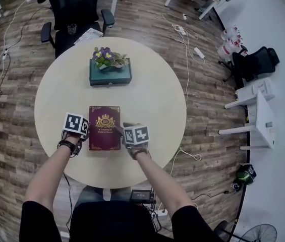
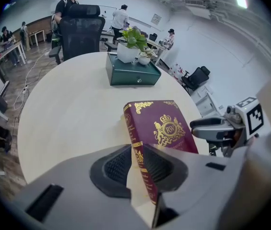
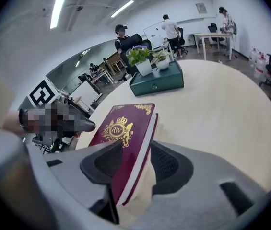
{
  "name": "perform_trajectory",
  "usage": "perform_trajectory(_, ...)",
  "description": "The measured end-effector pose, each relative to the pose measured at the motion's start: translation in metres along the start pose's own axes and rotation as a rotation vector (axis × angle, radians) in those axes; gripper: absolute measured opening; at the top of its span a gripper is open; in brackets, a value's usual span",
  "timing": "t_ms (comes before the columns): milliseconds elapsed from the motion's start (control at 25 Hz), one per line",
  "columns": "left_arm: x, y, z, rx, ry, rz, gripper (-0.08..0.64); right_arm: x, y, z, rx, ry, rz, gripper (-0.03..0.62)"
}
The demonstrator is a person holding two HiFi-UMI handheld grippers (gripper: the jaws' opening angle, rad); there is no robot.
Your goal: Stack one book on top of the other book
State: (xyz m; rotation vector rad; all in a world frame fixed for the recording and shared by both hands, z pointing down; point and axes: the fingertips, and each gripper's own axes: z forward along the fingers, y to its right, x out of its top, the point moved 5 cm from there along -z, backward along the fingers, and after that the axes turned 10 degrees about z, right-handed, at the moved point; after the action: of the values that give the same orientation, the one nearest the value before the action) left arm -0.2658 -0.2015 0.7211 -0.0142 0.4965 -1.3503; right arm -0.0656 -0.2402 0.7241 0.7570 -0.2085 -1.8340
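Head view: maroon book (image 1: 104, 127) on table (image 1: 147, 95), near side.
Left gripper (image 2: 137, 166): clamped on spine.
Right gripper (image 3: 135, 169): jaws slack around opposite edge.
Progress: second book unseen; stacking unconfirmed.

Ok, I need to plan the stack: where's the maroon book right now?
Head view: the maroon book is at the round table's near side, between the left gripper and right gripper, the green box beyond it.

The maroon hardcover book (image 1: 104, 127) bears a gold crowned crest, with gold scrollwork at its corners and along its spine. The round bench (image 1: 152, 95) is pale cream. The rectangular box (image 1: 110, 77) is dark green, topped with purple flowers (image 1: 104, 53).
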Motion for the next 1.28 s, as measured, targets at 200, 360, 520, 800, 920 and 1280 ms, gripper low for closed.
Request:
perform_trajectory(200,0.017,-0.003,-0.056,0.003,0.144,0.033,0.066,0.031,-0.018,-0.053,-0.002,0.137,-0.103,0.169)
perform_trajectory(360,0.052,0.031,-0.126,-0.021,0.368,0.141,0.057,0.055,-0.051,-0.11,0.029,0.251,-0.214,0.136)
perform_trajectory(520,0.071,0.077,-0.193,-0.017,0.616,0.277,0.035,0.065,-0.091,-0.167,0.091,0.383,-0.294,0.117)
perform_trajectory(800,0.051,0.15,-0.276,-0.008,0.957,0.389,0.017,0.053,-0.149,-0.259,0.175,0.606,-0.407,0.063)
perform_trajectory(920,0.039,0.172,-0.311,0.032,1.048,0.394,0.012,0.038,-0.16,-0.285,0.199,0.69,-0.406,0.033)
perform_trajectory(1280,-0.014,0.202,-0.353,0.142,1.239,0.328,0.008,-0.006,-0.198,-0.324,0.212,0.864,-0.51,0.008)
